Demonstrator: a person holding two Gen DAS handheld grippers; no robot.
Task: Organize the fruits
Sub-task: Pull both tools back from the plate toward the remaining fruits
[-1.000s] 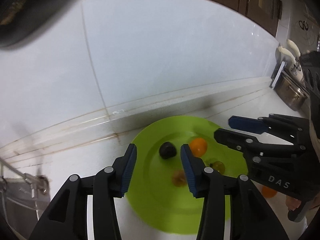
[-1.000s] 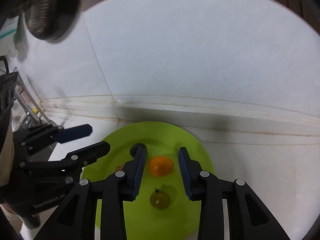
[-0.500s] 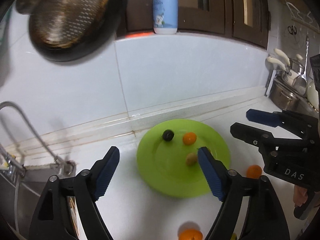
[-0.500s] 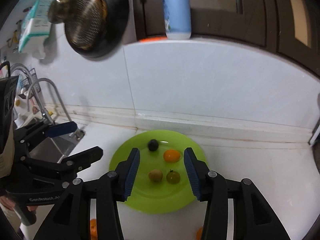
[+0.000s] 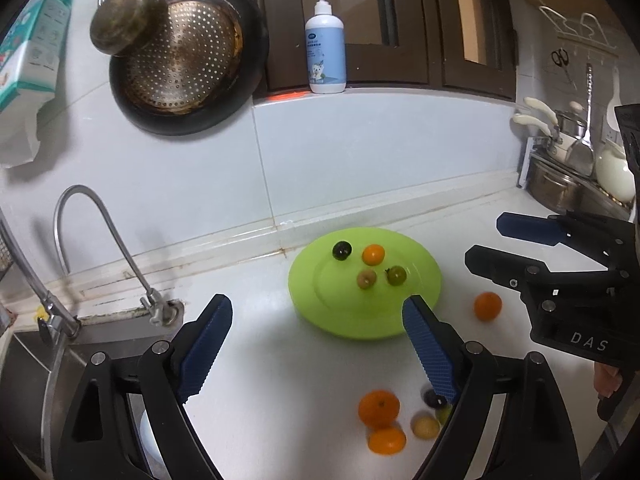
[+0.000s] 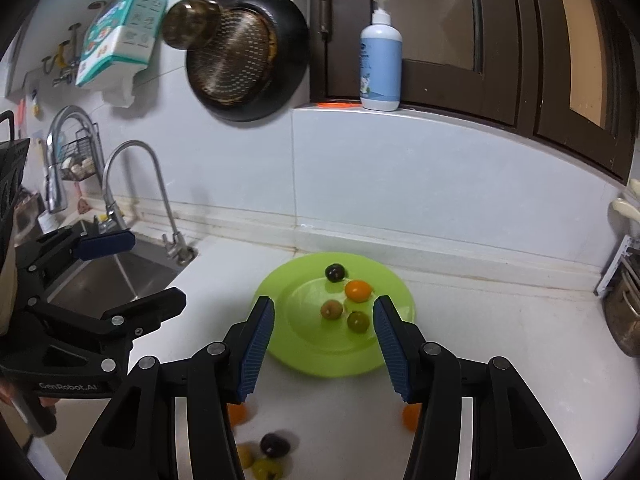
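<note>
Fruits, four on green plate [image 5: 424, 280] at frame centre, others loose on white counter [image 5: 280, 380] lower down, faucet [image 5: 100, 232] left, left gripper [image 5: 318, 356] and right gripper [image 6: 324, 344] both opening, nothing between jaws.

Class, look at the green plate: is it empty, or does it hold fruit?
Holds fruit. Four small fruits lie on the green plate; other fruits lie on the counter.

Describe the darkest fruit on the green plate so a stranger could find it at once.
On the white counter below the hanging pan sits a green plate holding four small fruits. The dark fruit lies nearest the wall, beside the orange one; it alone is almost black.
</note>
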